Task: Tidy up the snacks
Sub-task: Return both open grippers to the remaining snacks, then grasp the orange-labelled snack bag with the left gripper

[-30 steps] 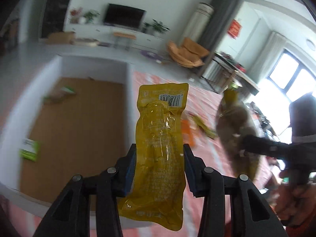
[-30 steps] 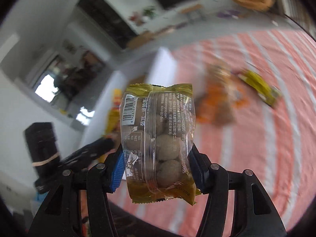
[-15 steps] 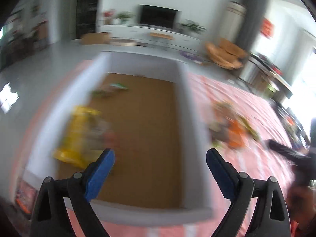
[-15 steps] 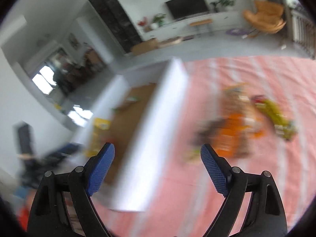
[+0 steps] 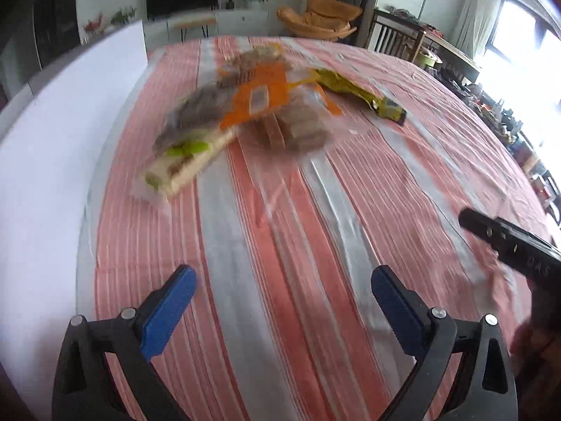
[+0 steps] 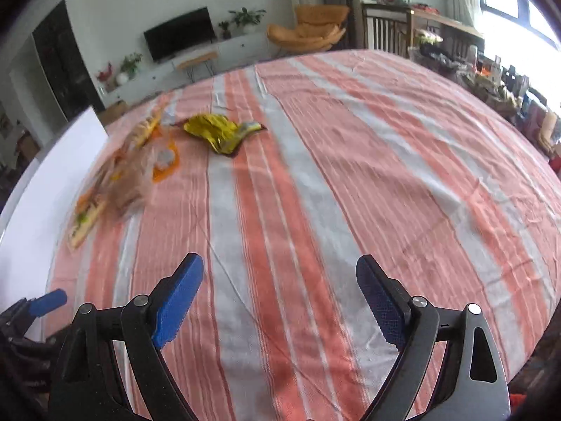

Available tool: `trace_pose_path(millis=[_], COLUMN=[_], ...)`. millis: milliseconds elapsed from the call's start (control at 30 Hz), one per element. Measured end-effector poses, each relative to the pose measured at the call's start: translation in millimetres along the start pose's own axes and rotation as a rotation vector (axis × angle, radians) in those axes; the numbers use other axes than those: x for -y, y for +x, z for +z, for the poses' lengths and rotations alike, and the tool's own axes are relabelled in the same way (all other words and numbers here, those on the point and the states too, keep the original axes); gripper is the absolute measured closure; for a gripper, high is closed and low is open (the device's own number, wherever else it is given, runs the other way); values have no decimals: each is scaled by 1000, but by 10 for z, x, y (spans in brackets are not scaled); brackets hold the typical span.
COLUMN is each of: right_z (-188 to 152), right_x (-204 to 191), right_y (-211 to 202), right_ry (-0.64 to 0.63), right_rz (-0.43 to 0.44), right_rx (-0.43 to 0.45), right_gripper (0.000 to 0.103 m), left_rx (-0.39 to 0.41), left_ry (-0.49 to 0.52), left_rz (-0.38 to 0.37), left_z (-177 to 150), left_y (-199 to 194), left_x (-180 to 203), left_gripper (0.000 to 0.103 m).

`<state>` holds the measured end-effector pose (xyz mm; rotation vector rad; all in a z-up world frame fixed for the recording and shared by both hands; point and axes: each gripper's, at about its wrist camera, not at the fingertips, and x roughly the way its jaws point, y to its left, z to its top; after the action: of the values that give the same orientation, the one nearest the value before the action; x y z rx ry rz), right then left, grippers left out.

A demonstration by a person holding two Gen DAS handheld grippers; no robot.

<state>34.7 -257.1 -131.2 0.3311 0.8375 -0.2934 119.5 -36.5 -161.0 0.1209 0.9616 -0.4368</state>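
**Both grippers spread and empty over the striped cloth**

The landmark is the heap of clear-wrapped brown snack packs with orange print [image 5: 266, 101] lying on the pink-and-white striped tablecloth [image 5: 315, 231].

Left of the heap stands the white box wall [image 5: 52, 161], close beside it. At the heap's near-left end lies a clear packet of pale biscuits with green marks [image 5: 186, 165], touching the pile. Right of the heap, just beside it, is a crumpled yellow foil packet [image 5: 354, 93]; the right wrist view shows the same yellow packet [image 6: 217, 135] beyond the blurred heap [image 6: 129, 179].

Nearer the camera than the heap, the left gripper [image 5: 280, 301] hangs over bare cloth, its jaws having just been opening, now wide apart with nothing between the blue pads. Farther right of the heap, the right gripper [image 6: 280, 298] is likewise spread wide and empty; its black finger also shows at the left view's right edge, with a hand [image 5: 540, 347] below it.
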Motion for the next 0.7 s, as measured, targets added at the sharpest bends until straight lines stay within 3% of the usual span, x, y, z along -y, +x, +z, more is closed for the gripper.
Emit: trace_pose_path(millis=[100, 267, 700], right_z=[-35, -170, -157], right_x=[2, -52, -53], right_y=[121, 135, 138], right_ry=[-36, -119, -116], right_rz=[-46, -108, -97], right_rx=[-42, -59, -65], right_gripper=[12, 9, 6], left_rx=[-2, 13, 13], left_ry=[51, 56, 56], left_rz=[69, 61, 61], left_z=[86, 99, 103], left_y=[116, 206, 185], left_x=[39, 52, 63], left_gripper=[2, 0, 0])
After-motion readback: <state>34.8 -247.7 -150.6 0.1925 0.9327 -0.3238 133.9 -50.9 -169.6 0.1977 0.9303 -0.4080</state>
